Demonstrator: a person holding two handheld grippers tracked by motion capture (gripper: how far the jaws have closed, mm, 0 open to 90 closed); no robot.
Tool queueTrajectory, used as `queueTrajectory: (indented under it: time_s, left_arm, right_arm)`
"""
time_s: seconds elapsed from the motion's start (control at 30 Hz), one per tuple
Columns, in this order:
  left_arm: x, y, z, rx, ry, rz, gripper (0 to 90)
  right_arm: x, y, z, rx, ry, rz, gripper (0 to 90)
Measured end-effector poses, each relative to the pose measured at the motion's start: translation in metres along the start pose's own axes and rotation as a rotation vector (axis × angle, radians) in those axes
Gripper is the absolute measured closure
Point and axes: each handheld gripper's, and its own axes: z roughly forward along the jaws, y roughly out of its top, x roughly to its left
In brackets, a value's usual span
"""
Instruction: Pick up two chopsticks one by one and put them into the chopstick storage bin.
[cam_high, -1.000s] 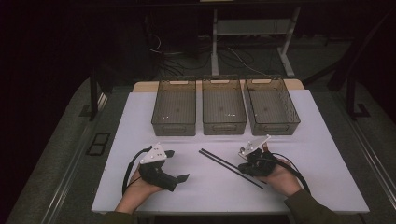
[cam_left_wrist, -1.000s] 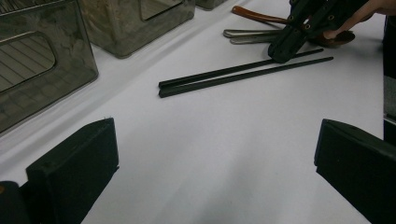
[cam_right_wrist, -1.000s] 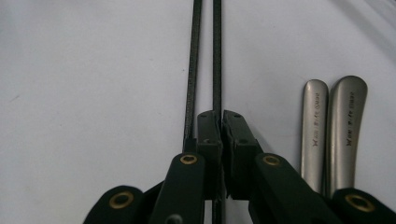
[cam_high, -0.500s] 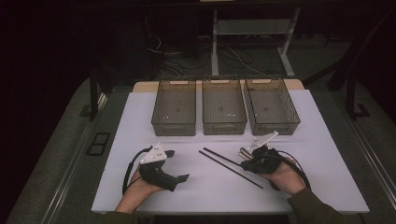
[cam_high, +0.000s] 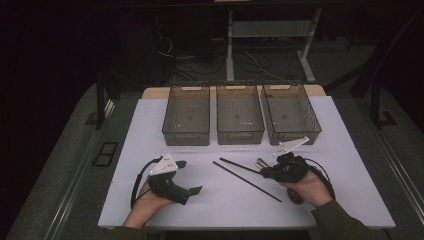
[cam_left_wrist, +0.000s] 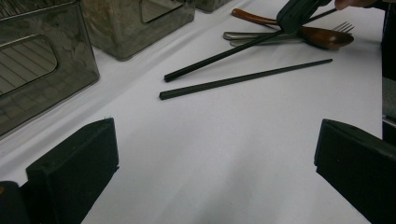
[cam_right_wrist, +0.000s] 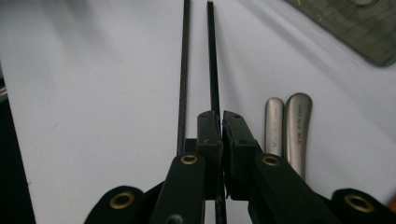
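My right gripper (cam_high: 265, 173) is shut on a black chopstick (cam_high: 239, 165) and holds it tilted just above the white table. From the left gripper view that chopstick (cam_left_wrist: 219, 55) slants up into the right gripper (cam_left_wrist: 295, 14). In the right gripper view the jaws (cam_right_wrist: 221, 119) pinch the chopstick (cam_right_wrist: 212, 70). A second black chopstick (cam_high: 247, 182) (cam_left_wrist: 243, 78) (cam_right_wrist: 184, 70) lies flat beside it. My left gripper (cam_high: 189, 176) (cam_left_wrist: 217, 128) rests on the table at the left, open, with nothing between its jaws.
Three smoky clear bins (cam_high: 186, 136) (cam_high: 240, 136) (cam_high: 291, 136) stand in a row at the back. Beside the right gripper lie two metal handles (cam_right_wrist: 274, 126) (cam_right_wrist: 297, 126), a fork (cam_left_wrist: 343, 27) and a wooden spoon (cam_left_wrist: 324, 38). The table's front edge (cam_high: 225, 225) is near the hands.
My right gripper has risen a little and drawn back to the right with one chopstick, whose far end now lies apart from the other. The left gripper has stayed put.
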Motion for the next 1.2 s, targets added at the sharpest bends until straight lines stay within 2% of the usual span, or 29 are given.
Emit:
queueTrajectory:
  time_s: [0.7,1.1,1.2]
  left_arm:
    - [0.000,-0.001,0.000,-0.002,-0.006,0.001,0.0]
    - [0.000,-0.002,0.002,-0.005,-0.008,-0.001,0.0]
    - [-0.001,-0.002,0.002,-0.005,-0.009,0.000,0.0]
  right_arm:
    - [-0.005,0.004,-0.024,-0.125,0.003,0.011,86.7]
    - [-0.007,0.014,-0.037,-0.202,0.012,0.008,86.6]
    - [-0.007,0.016,-0.038,-0.207,0.017,0.010,86.6]
